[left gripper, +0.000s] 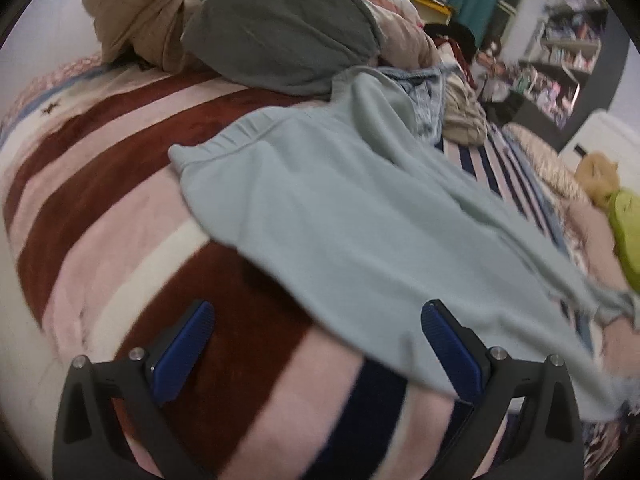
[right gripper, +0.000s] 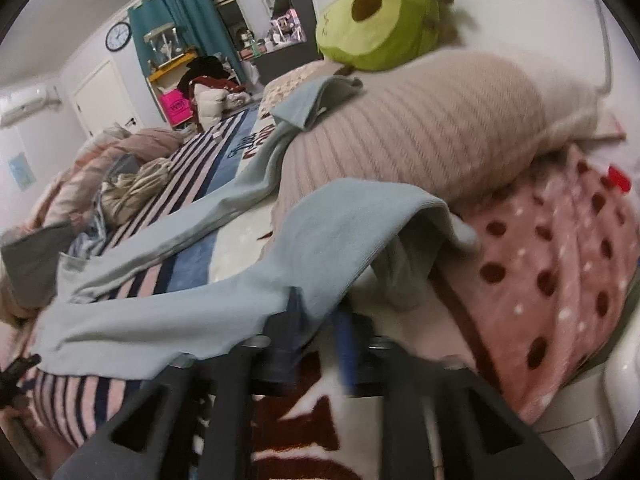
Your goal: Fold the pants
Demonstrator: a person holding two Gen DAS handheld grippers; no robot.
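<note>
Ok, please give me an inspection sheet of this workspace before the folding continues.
Surface: bed under a striped red-brown, pink and cream fleece blanket.
Job's things: light blue-grey sweatpants spread unfolded, legs apart, one leg end on the beige ribbed pillow.
Clutter: grey cushion, green avocado plush toy, pink dotted blanket.
Grippers: left gripper open, empty; right gripper jaws apart, sweatpants fabric draped over its tips.
Cables: nothing seen.
Surroundings: teal curtains, round wall clock, crowded shelves.
</note>
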